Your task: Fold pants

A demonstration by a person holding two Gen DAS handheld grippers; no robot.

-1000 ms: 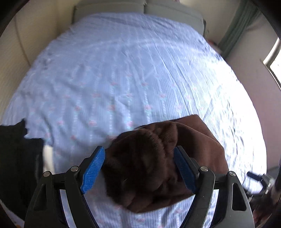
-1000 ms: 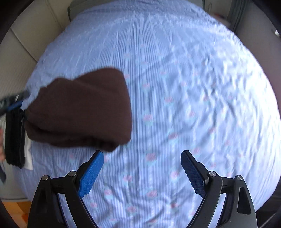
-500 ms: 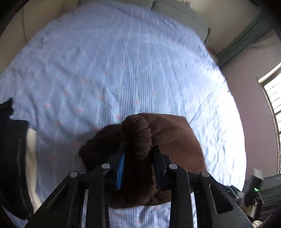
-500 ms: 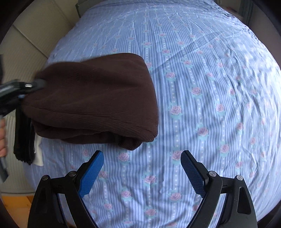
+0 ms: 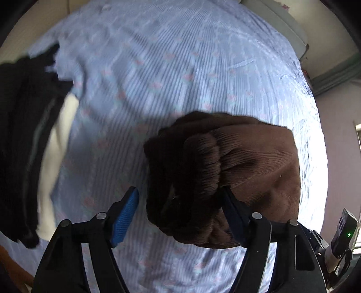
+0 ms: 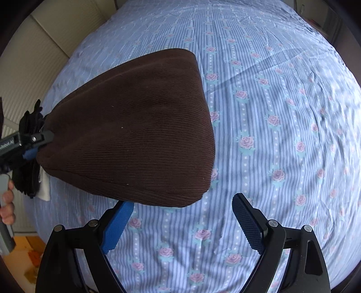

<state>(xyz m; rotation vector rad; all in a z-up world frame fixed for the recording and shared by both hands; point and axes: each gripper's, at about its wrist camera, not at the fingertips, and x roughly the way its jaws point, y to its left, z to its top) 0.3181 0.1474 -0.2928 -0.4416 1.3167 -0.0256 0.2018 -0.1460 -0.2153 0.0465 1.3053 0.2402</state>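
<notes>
The folded brown corduroy pants [image 6: 140, 126] lie on the blue striped, rose-patterned bed sheet [image 6: 282, 112]. In the left wrist view the bunched end of the pants [image 5: 203, 171] sits between the fingers of my left gripper [image 5: 180, 209], whose jaws are parted with a gap on the left side. The right finger is partly hidden by the cloth. In the right wrist view the left gripper [image 6: 33, 139] is at the pants' left end. My right gripper [image 6: 180, 223] is open and empty, just in front of the pants' near edge.
A pile of black clothing [image 5: 24, 126] with a white piece [image 5: 58, 144] lies at the bed's left edge, also shown in the right wrist view [image 6: 29, 157]. Pillows [image 5: 277, 15] are at the head of the bed. A wall and a wooden floor [image 6: 29, 254] lie to the left.
The left gripper closed on the pants' bunched end half a second ago; now its jaws stand apart again. The pants have shifted toward the dark pile and closer to the right gripper.
</notes>
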